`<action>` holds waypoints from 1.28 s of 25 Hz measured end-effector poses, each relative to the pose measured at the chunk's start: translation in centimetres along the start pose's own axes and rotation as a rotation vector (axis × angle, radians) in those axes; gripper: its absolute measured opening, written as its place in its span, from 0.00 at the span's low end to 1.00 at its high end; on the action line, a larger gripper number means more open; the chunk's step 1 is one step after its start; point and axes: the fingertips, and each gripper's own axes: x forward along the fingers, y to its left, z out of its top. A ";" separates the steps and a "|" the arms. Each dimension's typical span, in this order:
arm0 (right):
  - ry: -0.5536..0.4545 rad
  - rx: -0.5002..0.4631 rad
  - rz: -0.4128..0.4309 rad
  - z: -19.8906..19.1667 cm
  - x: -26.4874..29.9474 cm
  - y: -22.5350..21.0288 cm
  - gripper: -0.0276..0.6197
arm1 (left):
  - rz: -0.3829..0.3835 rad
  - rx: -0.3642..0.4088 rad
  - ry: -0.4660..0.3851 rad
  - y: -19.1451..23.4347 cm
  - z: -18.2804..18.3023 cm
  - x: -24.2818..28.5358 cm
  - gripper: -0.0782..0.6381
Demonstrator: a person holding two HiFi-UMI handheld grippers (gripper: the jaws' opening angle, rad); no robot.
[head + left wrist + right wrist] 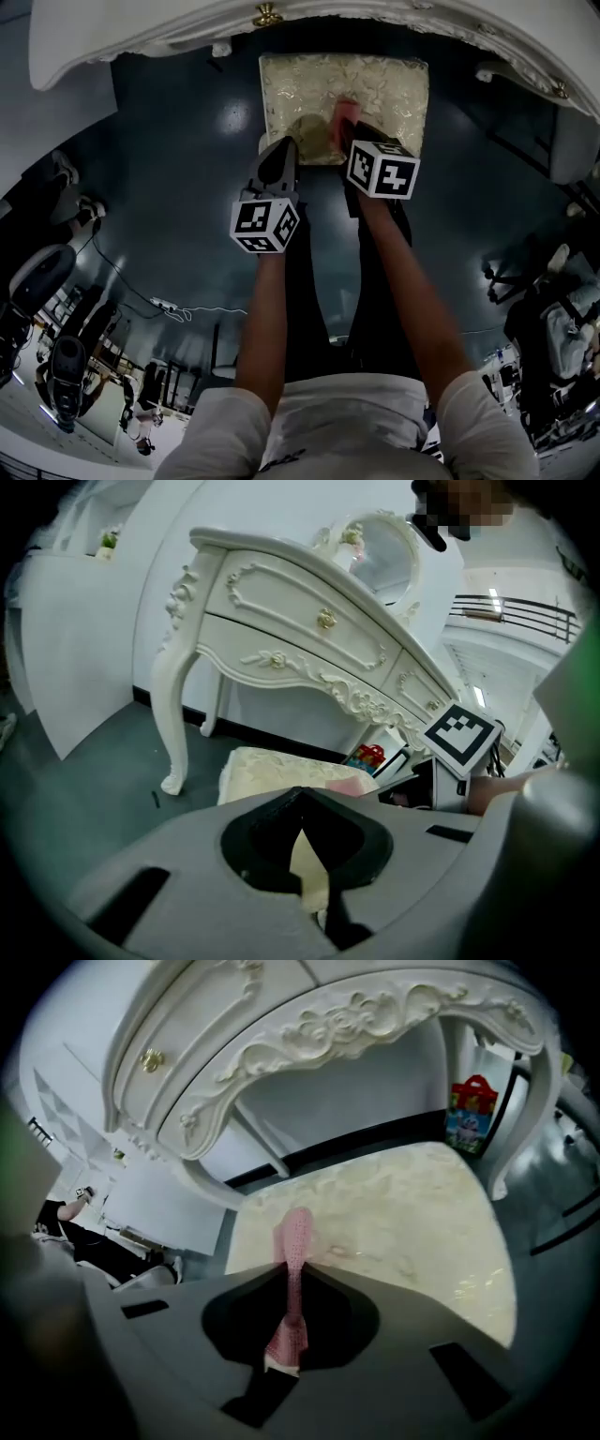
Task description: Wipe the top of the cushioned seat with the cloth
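Dark floor (178,159) runs under a white dresser (141,33). From the head view the seat (375,80) stands before it, with the left gripper (284,150) at its near edge and the right gripper (354,131) over it. Left gripper view: jaws pressed on a cream sliver (the seat's edge, it seems). Right gripper view: jaws pinch the pink cloth (293,1237), which touches the seat top.
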 end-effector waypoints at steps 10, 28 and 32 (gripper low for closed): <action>0.206 -0.103 0.140 -5.2 8.4 13.1 0.08 | 0.127 -0.043 -0.056 8.8 0.8 -6.3 0.13; 0.126 -0.020 0.050 -4.0 5.3 5.6 0.08 | 0.052 -0.015 -0.017 4.5 0.3 -2.3 0.13; 0.099 0.031 0.025 -3.4 3.1 1.5 0.08 | 0.028 0.002 0.001 1.6 0.1 -1.0 0.13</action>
